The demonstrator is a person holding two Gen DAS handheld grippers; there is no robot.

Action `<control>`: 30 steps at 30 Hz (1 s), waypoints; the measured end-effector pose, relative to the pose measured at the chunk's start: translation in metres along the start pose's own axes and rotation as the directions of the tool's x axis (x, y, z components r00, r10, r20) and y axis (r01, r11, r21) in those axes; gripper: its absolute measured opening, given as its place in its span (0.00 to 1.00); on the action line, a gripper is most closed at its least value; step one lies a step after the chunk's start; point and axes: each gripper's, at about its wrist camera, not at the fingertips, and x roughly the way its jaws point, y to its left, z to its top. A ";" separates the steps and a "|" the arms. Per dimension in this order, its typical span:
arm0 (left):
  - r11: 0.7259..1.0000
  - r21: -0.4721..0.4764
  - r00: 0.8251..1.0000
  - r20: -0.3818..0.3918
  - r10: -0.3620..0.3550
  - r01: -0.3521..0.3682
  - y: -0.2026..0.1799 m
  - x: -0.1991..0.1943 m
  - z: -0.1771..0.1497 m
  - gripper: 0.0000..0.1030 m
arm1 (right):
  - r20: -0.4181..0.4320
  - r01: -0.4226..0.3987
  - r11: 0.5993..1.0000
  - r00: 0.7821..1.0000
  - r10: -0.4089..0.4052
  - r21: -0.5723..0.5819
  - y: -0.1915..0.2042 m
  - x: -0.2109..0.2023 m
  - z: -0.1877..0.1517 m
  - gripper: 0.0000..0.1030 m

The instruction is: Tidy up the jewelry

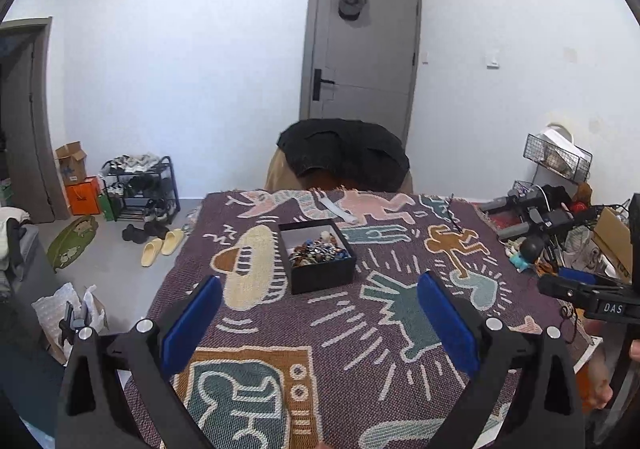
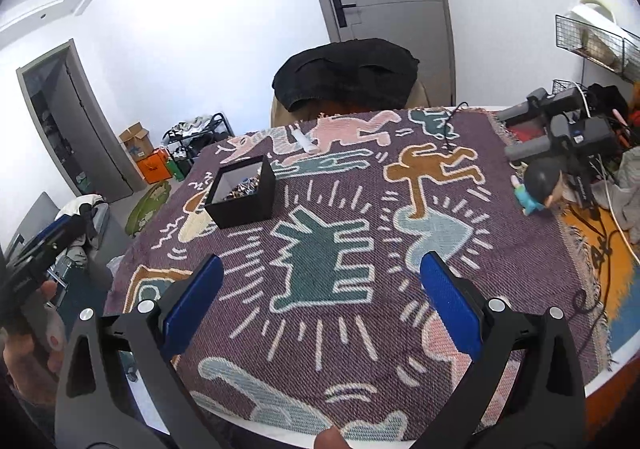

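A small open black box [image 1: 320, 258] stands on the patterned cloth of the table, holding a heap of mixed jewelry [image 1: 318, 251]. It also shows in the right wrist view [image 2: 242, 194], to the far left. My left gripper [image 1: 320, 287] is open and empty, held above the cloth just short of the box. My right gripper [image 2: 321, 273] is open and empty over the cloth's middle, to the right of the box. A white strip [image 1: 336, 210] lies on the cloth beyond the box.
A chair draped with black cloth [image 1: 344, 155] stands at the table's far edge. Black gear and cables [image 2: 560, 121] and a small figurine [image 2: 538, 185] crowd the right side. A shoe rack [image 1: 140, 185] and boxes stand on the floor at left.
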 end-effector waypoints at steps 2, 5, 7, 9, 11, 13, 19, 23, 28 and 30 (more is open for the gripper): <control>1.000 0.000 1.000 0.026 0.015 -0.015 0.002 -0.007 -0.001 0.92 | 0.020 0.003 1.000 1.000 -0.003 0.003 -0.002 -0.005 -0.003 0.95; 1.000 -0.014 0.999 0.049 0.022 -0.022 0.006 -0.013 -0.001 0.92 | 0.039 -0.010 1.000 0.999 0.010 0.002 -0.002 -0.011 -0.006 0.95; 1.000 -0.009 0.998 0.052 0.026 -0.025 0.007 -0.013 -0.002 0.92 | 0.036 0.001 1.000 0.999 -0.001 -0.006 -0.001 -0.011 -0.006 0.95; 1.000 -0.009 0.999 0.044 0.027 -0.027 0.009 -0.012 -0.003 0.92 | 0.041 -0.002 1.000 0.999 0.003 -0.008 0.000 -0.013 -0.006 0.95; 1.000 -0.015 0.999 0.044 0.021 -0.020 0.011 -0.012 -0.005 0.92 | 0.044 -0.005 1.000 0.999 0.006 -0.006 0.001 -0.013 -0.005 0.95; 1.000 -0.010 0.999 0.042 0.021 -0.021 0.011 -0.012 -0.006 0.92 | 0.050 -0.001 1.000 0.999 0.002 -0.015 0.003 -0.014 -0.005 0.95; 1.000 -0.013 0.999 0.047 0.012 -0.012 0.012 -0.013 -0.005 0.92 | 0.056 0.014 0.999 0.998 -0.012 -0.029 0.009 -0.014 -0.005 0.95; 1.000 -0.015 0.999 0.041 0.014 -0.013 0.013 -0.013 -0.005 0.92 | 0.059 0.012 0.999 0.998 -0.010 -0.037 0.012 -0.016 -0.006 0.95; 1.000 -0.017 0.999 0.048 0.017 -0.016 0.014 -0.016 -0.005 0.92 | 0.056 0.018 0.999 0.998 -0.016 -0.043 0.015 -0.015 -0.007 0.95; 1.000 -0.015 0.998 0.052 0.023 -0.022 0.015 -0.018 -0.005 0.92 | 0.053 0.024 0.999 0.998 -0.022 -0.042 0.015 -0.014 -0.007 0.95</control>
